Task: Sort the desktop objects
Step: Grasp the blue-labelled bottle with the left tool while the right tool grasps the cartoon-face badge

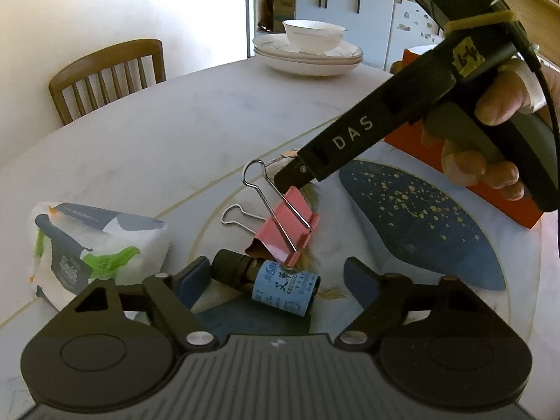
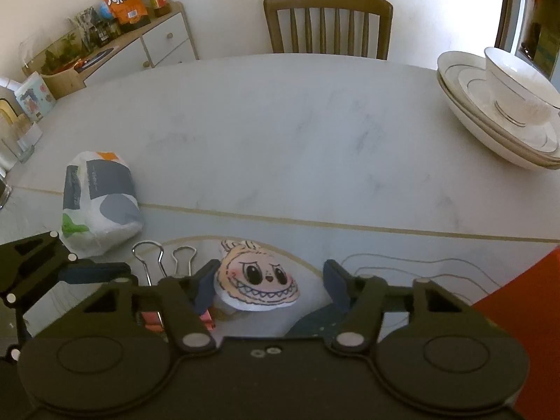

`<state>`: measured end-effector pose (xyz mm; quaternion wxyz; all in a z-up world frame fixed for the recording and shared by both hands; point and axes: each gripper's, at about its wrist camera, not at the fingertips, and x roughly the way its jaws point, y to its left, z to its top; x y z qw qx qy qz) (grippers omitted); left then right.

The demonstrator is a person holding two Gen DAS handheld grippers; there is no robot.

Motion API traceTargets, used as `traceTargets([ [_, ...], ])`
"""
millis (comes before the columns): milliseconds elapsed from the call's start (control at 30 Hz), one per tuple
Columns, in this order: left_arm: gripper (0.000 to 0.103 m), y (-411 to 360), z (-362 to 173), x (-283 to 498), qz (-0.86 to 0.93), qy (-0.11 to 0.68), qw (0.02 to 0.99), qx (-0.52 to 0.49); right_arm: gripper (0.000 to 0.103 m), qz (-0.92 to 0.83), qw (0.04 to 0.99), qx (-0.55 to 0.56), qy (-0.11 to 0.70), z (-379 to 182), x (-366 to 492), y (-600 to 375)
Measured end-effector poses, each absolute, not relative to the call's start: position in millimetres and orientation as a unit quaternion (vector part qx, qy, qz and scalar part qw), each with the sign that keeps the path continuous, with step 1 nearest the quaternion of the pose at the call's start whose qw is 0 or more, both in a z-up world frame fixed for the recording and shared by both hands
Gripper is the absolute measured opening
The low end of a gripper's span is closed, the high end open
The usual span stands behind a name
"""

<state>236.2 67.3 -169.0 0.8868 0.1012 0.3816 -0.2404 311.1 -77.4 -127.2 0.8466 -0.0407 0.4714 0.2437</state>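
A small dark bottle (image 1: pixel 280 287) with a blue label lies on its side between the fingers of my left gripper (image 1: pixel 276 280). The jaws are open, and the right pad stands clear of the bottle. Just beyond it lies a pink binder clip (image 1: pixel 290 227) with wire handles. My right gripper (image 2: pixel 271 280) is open around a flat cartoon-face figure (image 2: pixel 259 280) with a toothy grin. Its left pad is at the figure's edge and its right pad stands apart. In the left wrist view a right gripper finger (image 1: pixel 297 175) comes down just behind the clip. The clip's handles (image 2: pixel 150 259) show left of the figure.
A tissue packet (image 1: pixel 98 245) (image 2: pixel 98 199) lies to the left. Stacked plates with a bowl (image 1: pixel 308 56) (image 2: pixel 497 115) stand at the far side of the marble table (image 2: pixel 280 133). An orange box (image 1: pixel 490 192) (image 2: pixel 525 315) sits at the right, and a wooden chair (image 2: pixel 329 24) stands behind the table.
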Motion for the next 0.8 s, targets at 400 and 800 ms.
traceTargets([
  [400, 0.062, 69.9, -164.0, 236.9, -0.211, 0.395, 0.89, 0.088, 0.041, 0.22, 0.855, -0.038, 0.469, -123.2, 309.7, -77.8],
  [800, 0.062, 73.1, -148.7, 221.2, -0.209, 0.395, 0.892, 0.068, 0.041, 0.214, 0.864, -0.025, 0.455, -101.9, 285.2, -90.9],
])
